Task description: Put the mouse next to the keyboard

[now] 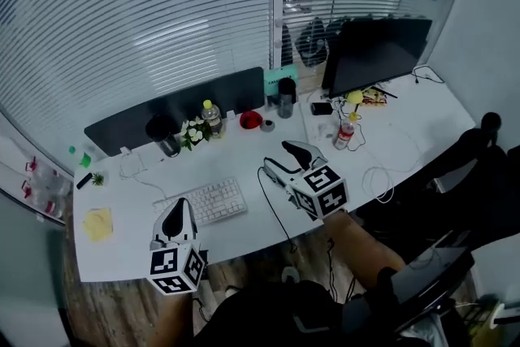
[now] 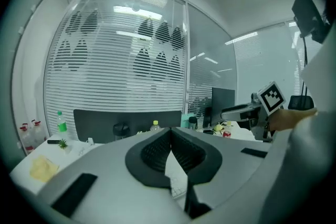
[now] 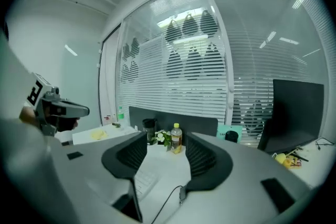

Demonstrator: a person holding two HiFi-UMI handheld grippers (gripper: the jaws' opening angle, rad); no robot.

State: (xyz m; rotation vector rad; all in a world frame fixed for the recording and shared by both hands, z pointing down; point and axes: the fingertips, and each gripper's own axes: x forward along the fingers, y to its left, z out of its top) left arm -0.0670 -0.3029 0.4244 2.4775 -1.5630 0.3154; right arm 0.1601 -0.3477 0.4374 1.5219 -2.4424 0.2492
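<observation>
So the mouse is the awkward bit here: I honestly can't pick it out in any view. What I can see is a thin black cable (image 1: 272, 211) running up across the table (image 1: 390, 134) from the near edge and stopping right at the right gripper (image 1: 286, 161). My guess is the mouse is tucked under or behind one of that gripper's jaws. That spot is near the right end of the white keyboard (image 1: 207, 201), not touching it, with a strip of bare table between them.

As for progress, I'd call it unsettled. If the mouse really is where the cable ends, it's already pretty close to the keyboard's right side. Whether it counts as placed, or needs nudging closer, I can't say from this. Nothing here shows it sitting clearly free beside the keys.

In its own view, the right gripper's jaws stand partly spread. Between the pads there's only table, a corner of the keyboard and the cable end low by the right jaw. The pads aren't squeezing anything I can see.

The left gripper (image 1: 173, 217) hangs over the near edge of the keyboard, with its jaws pressed together at the tips and nothing in them.
</observation>
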